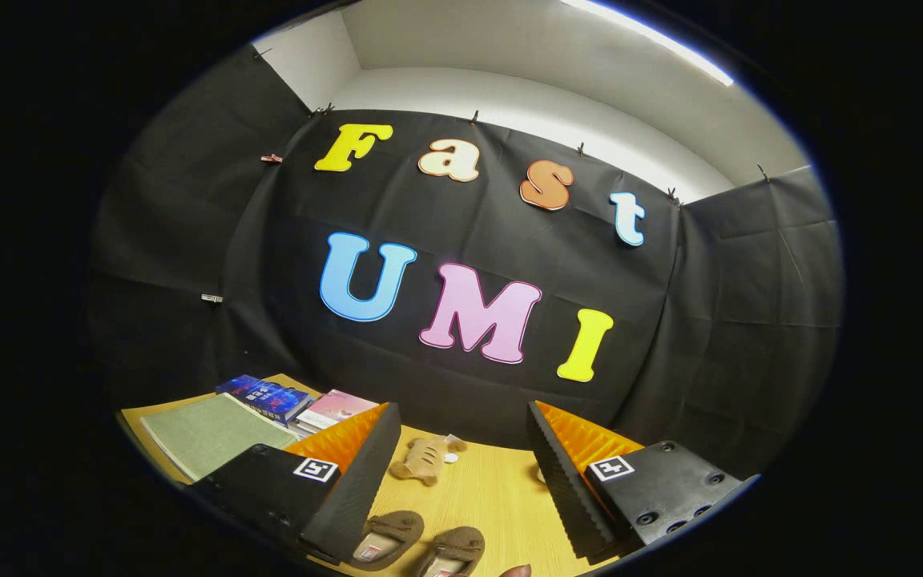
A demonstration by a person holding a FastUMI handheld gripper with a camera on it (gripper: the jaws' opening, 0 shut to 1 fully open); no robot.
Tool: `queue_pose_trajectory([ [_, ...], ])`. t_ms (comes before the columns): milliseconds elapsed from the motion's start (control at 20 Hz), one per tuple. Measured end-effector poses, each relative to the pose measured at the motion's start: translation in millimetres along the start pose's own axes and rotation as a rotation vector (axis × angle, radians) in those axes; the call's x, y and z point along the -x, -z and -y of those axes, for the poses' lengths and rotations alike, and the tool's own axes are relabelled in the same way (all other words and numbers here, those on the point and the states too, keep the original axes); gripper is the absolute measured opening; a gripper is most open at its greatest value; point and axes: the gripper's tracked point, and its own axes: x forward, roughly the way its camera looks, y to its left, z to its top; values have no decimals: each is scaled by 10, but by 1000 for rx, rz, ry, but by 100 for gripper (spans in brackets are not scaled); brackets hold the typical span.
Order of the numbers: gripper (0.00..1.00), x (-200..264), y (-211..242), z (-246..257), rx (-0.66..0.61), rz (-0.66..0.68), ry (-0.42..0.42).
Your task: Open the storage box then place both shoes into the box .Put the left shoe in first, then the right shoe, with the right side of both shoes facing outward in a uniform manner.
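Observation:
Two brown slipper-like shoes lie side by side on the wooden table [493,489], low between my fingers: one shoe [389,535] nearer the left finger, the other shoe [455,551] just to its right. My gripper [461,469] is held above the table and stands open, its two fingers [361,473] spread wide with nothing between them. A fingertip of a person's hand [516,570] peeks in beside the right-hand shoe.
A small tan plush toy [423,459] lies on the table beyond the shoes, with a small white disc [451,457] next to it. At the far left of the table lie a green folder [209,434], blue books [269,398] and a pink book [336,407]. The black booth wall stands behind.

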Motion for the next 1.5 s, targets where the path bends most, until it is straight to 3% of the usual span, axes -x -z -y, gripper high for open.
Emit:
queue_pose_trajectory([
  [1200,97,-225,251,85,5,-63,42],
  [1350,97,-248,255,-176,-50,-68,-62],
  [1500,97,-265,341,-728,-188,-121,-308],
])
